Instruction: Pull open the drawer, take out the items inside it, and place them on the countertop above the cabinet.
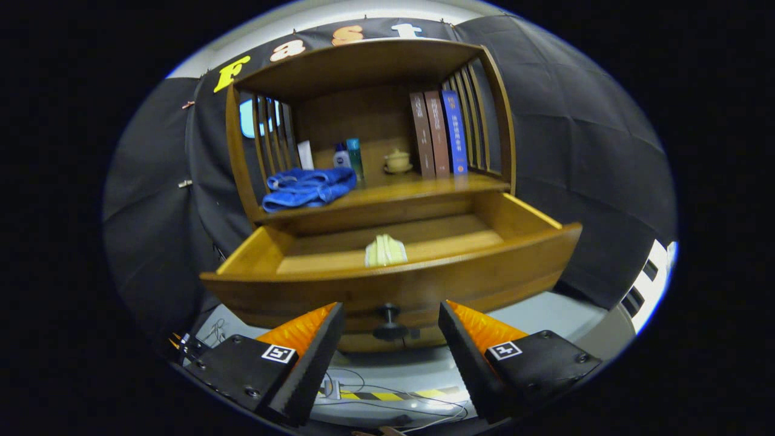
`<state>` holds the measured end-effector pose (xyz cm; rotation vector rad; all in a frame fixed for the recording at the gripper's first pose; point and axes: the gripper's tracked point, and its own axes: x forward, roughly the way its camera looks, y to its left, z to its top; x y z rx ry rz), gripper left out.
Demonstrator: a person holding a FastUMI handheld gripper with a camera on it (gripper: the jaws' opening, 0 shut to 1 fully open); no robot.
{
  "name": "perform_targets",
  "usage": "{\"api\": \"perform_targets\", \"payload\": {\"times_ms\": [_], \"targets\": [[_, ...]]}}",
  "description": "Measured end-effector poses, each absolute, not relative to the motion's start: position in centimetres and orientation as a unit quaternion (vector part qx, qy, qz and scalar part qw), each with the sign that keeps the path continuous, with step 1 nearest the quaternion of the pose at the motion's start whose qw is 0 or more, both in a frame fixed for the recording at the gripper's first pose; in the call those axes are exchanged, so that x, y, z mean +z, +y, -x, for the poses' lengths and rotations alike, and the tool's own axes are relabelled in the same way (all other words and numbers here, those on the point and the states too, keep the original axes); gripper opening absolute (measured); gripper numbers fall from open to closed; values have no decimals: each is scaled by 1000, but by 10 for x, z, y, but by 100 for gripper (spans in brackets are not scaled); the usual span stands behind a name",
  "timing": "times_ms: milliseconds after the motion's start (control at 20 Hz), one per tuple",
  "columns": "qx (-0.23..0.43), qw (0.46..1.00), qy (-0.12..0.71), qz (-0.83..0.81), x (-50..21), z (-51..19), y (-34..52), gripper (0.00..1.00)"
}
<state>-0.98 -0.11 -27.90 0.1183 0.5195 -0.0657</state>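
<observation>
The gripper (392, 310) hangs released, its two fingers spread wide with nothing between them except, a little ahead, the small dark round knob (388, 315) on the drawer front. Beyond the fingers stands the brown wooden cabinet (369, 63) with slatted sides and an open shelf under a curved top. Its wide wooden drawer (424, 278) is pulled well out towards the fingers, the curved front just ahead of their tips. On the countertop (418, 191) above the drawer, a crumpled blue towel (309, 186) lies at the left end, three upright books (438, 133), two brownish and one blue, stand at the right, and further back sit a few small bottles (348, 156) and a little cream lidded pot (398, 161). Inside the drawer, against its front wall and roughly in line with the knob, lies a small pale yellow-white folded cloth (384, 250).
</observation>
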Motion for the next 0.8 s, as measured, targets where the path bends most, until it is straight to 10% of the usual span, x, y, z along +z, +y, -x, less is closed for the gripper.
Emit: {"api": "perform_targets", "payload": {"times_ms": [800], "targets": [[-10, 861, 508, -35, -355, -158, 1, 94]]}}
